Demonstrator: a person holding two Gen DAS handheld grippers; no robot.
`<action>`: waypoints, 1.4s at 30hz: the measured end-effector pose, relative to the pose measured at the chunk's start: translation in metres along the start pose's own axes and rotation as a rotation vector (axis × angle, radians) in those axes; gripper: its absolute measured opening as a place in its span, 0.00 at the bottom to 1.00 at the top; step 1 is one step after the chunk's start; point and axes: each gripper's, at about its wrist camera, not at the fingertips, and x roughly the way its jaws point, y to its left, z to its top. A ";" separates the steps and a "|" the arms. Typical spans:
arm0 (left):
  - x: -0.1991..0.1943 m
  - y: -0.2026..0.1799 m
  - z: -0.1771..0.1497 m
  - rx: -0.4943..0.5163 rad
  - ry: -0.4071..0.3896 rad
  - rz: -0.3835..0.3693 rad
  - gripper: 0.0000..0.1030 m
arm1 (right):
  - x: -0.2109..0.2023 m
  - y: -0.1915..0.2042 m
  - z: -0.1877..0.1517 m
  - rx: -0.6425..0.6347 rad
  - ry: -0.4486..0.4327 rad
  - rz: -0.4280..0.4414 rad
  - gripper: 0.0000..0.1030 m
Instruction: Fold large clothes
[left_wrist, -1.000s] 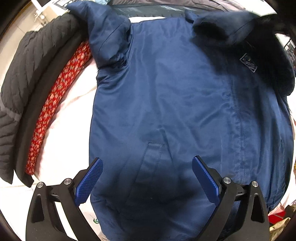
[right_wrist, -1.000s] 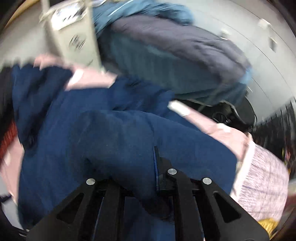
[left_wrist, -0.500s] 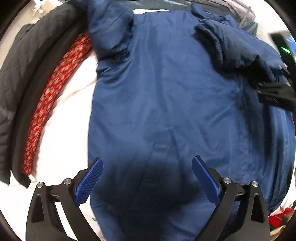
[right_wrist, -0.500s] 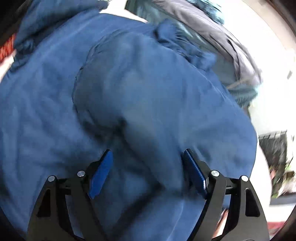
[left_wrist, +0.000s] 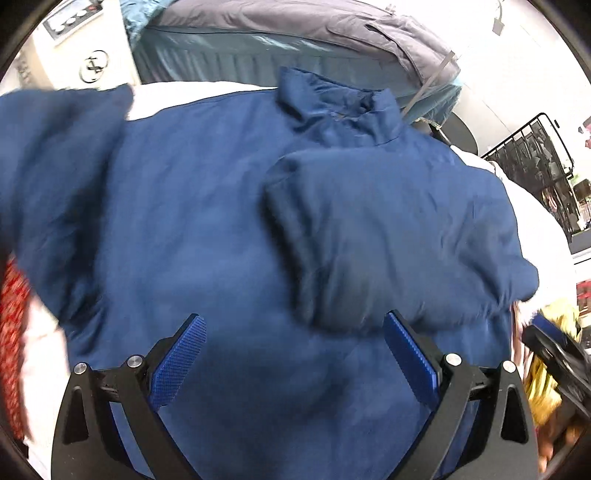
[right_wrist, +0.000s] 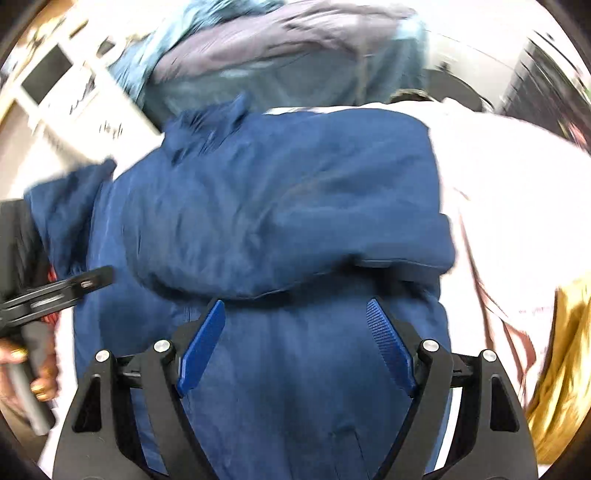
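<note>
At the left of my left view, one sleeve (left_wrist: 55, 177) lies unfolded; the jacket (left_wrist: 207, 229) fills the centre. Both left gripper (left_wrist: 295, 354) and right gripper (right_wrist: 295, 343) stand spread, empty. Right sleeve (left_wrist: 388, 236) is folded; next I'd fetch the other.

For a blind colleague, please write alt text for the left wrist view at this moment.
A navy jacket lies spread on a white surface, one sleeve folded across its body. The open left hand-held gripper hangs above the jacket, holding nothing. Grey and teal clothes are piled behind the collar, and a red patterned cloth shows at the left edge.
</note>
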 end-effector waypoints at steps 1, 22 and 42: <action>0.008 -0.003 0.006 0.007 0.003 0.005 0.91 | -0.001 -0.005 0.003 0.022 -0.011 0.006 0.76; -0.150 -0.068 0.075 0.243 -0.386 -0.016 0.12 | 0.063 -0.092 0.015 0.142 0.081 -0.110 0.42; 0.028 -0.004 0.001 0.257 -0.027 0.430 0.79 | 0.034 -0.138 -0.020 0.350 0.138 -0.182 0.53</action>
